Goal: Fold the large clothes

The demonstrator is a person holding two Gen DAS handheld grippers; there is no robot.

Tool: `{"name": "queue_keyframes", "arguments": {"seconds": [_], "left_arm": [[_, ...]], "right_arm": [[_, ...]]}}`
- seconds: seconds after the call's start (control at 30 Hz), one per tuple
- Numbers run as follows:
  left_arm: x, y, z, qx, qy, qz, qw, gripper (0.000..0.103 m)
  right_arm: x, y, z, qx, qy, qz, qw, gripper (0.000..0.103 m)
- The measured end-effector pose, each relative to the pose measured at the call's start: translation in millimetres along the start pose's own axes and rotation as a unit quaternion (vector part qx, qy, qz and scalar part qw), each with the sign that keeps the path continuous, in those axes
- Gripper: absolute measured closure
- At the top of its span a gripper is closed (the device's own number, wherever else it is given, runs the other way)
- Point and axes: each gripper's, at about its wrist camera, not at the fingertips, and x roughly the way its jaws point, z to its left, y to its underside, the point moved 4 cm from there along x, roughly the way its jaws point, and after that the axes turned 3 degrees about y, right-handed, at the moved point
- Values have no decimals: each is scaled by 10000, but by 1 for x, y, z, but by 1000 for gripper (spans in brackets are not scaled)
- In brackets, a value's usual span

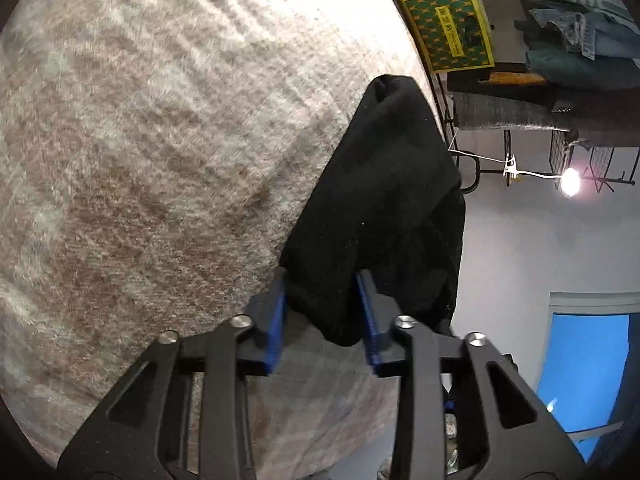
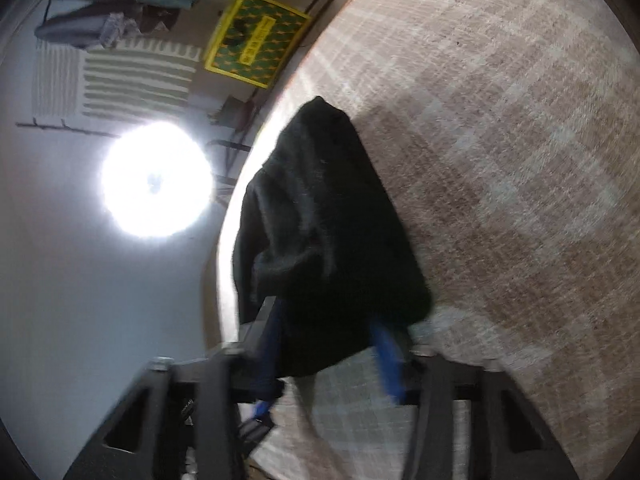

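While the left gripper [image 1: 322, 312] and right gripper [image 2: 326, 344] each pinch the limp black garment [image 1: 384, 200], it looks soft, light and floppy, best gripped at edges or corners.

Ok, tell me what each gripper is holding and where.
Each holds the black garment: the left gripper and the right gripper each have a bunched edge of it between their pads.
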Motion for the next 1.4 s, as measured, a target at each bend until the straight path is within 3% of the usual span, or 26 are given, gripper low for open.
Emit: {"name": "queue_keyframes", "arguments": {"seconds": [0.03, 0.2, 0.27, 0.37, 0.5, 0.6, 0.67, 0.73, 0.83, 1.03, 1.1, 1.27, 1.4], "left_arm": [[-3, -1, -4, 43, 30, -69, 10000, 91], [-23, 1, -26, 417, 179, -299, 9985, 93], [-36, 5, -32, 607, 235, -382, 9971, 94], [-37, 3, -23, 771, -70, -414, 9961, 94], [-22, -1, 8, 440, -426, -251, 9978, 95], [-18, -1, 10, 417, -442, -119, 9981, 93], [-24, -2, 7, 501, -609, -141, 9968, 76], [-37, -4, 5, 574, -747, -253, 9952, 68], [-54, -7, -13, 840, -723, -490, 9926, 68], [-45, -22, -61, 1445, -440, -482, 9873, 66], [-34, -25, -71, 1615, -446, -445, 9849, 66], [-10, -23, -79, 1778, -415, -198, 9830, 66], [0, -22, -81, 1932, -534, -167, 9796, 66]], "right_arm": [[0, 0, 1, -48, 54, 8, 10000, 79], [-12, 2, -1, 64, -163, -10, 9998, 99], [-21, 8, 4, 15, -250, -4, 9997, 100], [-42, 18, 8, -157, -351, -128, 9992, 100], [-31, 22, -10, -241, 100, -37, 9997, 100], [-26, 23, -18, -208, 48, 124, 9997, 100], [-33, 24, -13, -430, -7, 223, 9988, 98], [-42, 26, -8, -759, 54, 365, 9964, 92], [-71, 26, 3, -1457, 31, 369, 9886, 70], [-98, -14, 19, -2019, -63, -135, 9793, 58], [-87, -40, 21, -1971, -105, -235, 9800, 56], [-23, -91, 19, -1504, -275, -4, 9882, 56], [25, -101, 16, -1282, -555, 392, 9894, 57]]}}
